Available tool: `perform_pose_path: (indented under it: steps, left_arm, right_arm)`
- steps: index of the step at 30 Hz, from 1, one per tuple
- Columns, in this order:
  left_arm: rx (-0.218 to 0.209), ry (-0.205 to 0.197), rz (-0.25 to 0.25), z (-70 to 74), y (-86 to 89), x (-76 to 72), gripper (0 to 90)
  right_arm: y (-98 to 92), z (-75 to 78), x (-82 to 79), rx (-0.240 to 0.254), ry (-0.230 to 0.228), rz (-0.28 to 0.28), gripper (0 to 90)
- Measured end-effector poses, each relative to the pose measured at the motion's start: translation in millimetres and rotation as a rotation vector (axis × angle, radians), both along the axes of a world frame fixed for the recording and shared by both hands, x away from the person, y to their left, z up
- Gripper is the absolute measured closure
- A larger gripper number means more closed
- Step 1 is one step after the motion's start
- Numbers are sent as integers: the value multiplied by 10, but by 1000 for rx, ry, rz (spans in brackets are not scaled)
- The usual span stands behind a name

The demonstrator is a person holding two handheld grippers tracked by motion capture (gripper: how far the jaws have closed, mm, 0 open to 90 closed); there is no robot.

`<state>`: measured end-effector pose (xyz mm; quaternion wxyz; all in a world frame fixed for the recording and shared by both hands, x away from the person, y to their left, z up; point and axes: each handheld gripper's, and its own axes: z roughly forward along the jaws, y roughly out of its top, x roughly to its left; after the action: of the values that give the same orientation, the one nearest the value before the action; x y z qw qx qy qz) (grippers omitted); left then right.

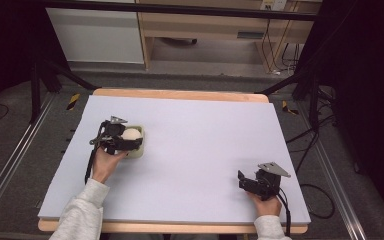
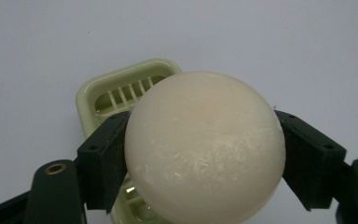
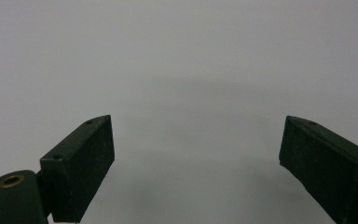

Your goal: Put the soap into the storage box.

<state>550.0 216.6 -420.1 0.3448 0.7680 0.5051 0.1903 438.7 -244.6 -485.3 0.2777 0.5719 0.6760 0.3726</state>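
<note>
A round cream soap bar [image 2: 205, 149] sits between the two black jaws of my left gripper [image 2: 203, 158], which is shut on it. Just beneath and behind the soap lies a pale green slatted soap dish [image 2: 121, 91]. From the high view, the left gripper [image 1: 130, 140] holds the soap [image 1: 131, 133] over the dish [image 1: 139, 150] at the table's left. My right gripper [image 1: 241, 181] rests near the front right of the table, and its jaws stand wide apart over bare surface [image 3: 196, 154] with nothing between them.
A pale lilac mat [image 1: 200, 145] covers the wooden table. Cables trail from both grippers off the front edge. Black frame legs and a wooden shelf unit stand beyond the far edge.
</note>
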Motion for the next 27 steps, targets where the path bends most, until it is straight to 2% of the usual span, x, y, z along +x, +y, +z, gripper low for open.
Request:
perform_pose_path:
  steps: [3,17,19,21,27]
  left_arm:
    - [-7,2,7,-19,18,21,240]
    - [11,24,33,-124,127,100,240]
    - [3,25,42,-130,151,111,240]
    - [-2,25,47,-137,166,108,240]
    - [12,30,36,-165,132,109,240]
  right_arm:
    - [0,1,-2,-2,-2,1,106]
    - [3,-4,7,1,6,5,106]
    - [1,-1,3,3,-5,5,106]
    - [4,-5,11,2,8,4,106]
    - [2,0,0,2,0,5,106]
